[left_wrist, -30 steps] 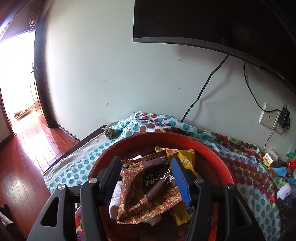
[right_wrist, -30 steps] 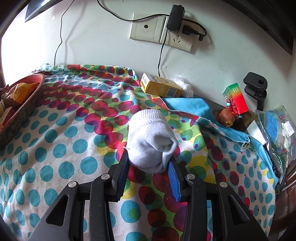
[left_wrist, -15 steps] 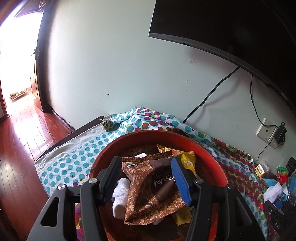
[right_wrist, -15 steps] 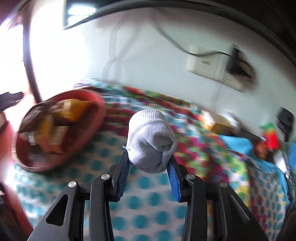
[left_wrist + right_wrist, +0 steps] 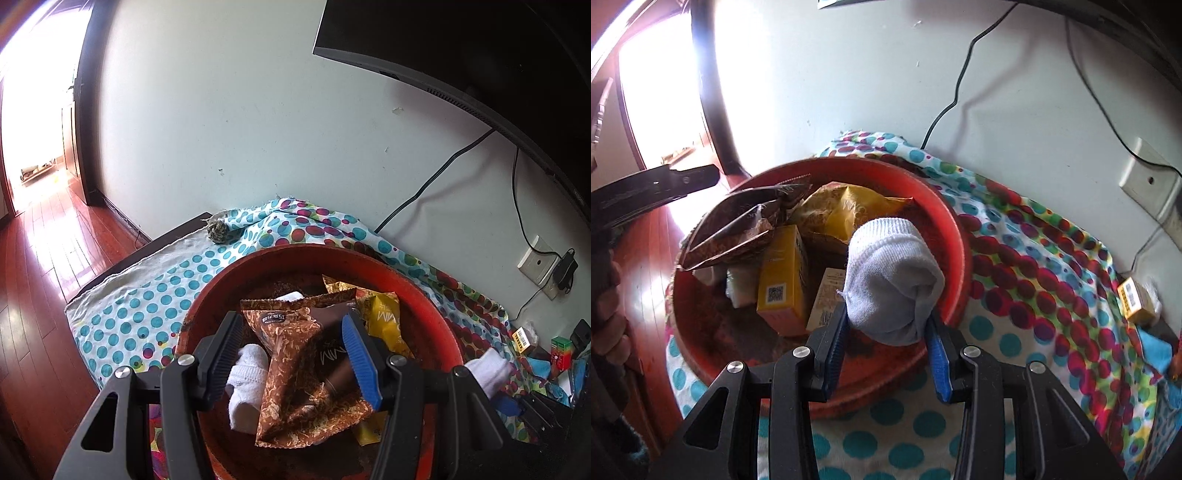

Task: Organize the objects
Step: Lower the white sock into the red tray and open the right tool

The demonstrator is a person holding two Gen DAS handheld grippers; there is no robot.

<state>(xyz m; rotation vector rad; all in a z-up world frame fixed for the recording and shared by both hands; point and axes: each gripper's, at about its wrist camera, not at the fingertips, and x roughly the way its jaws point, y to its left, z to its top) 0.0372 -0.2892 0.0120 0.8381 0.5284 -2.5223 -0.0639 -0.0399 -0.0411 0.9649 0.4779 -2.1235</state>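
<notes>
The right claw (image 5: 888, 332) is clamped on a rolled white sock (image 5: 892, 280), holding it just over the near rim of the red bowl (image 5: 955, 236). The left claw (image 5: 291, 354) stands fairly wide above the same bowl with a brown snack packet (image 5: 295, 369) showing between its fingers; whether the pads press on it I cannot tell. The right wrist view shows what the left misses: a yellow carton (image 5: 781, 277) with a printed code standing in the bowl, a yellow snack bag (image 5: 849, 210) behind it, and, at the left edge, a hand (image 5: 607, 314) gripping the other tool. The left wrist view in turn looks straight down onto a second white sock (image 5: 245, 380) lying in the bowl beside the brown packet, and catches the held sock at its right edge. The surface is covered by a cloth (image 5: 1034, 266) of teal and red dots, with a small yellow box (image 5: 1134, 299) near its far right. Behind it runs a pale wall with a wall socket (image 5: 537, 264), dangling cables and a dark screen (image 5: 480, 55) mounted above. To the left, a bright doorway (image 5: 33, 110) opens onto a red wooden floor (image 5: 37, 277).
</notes>
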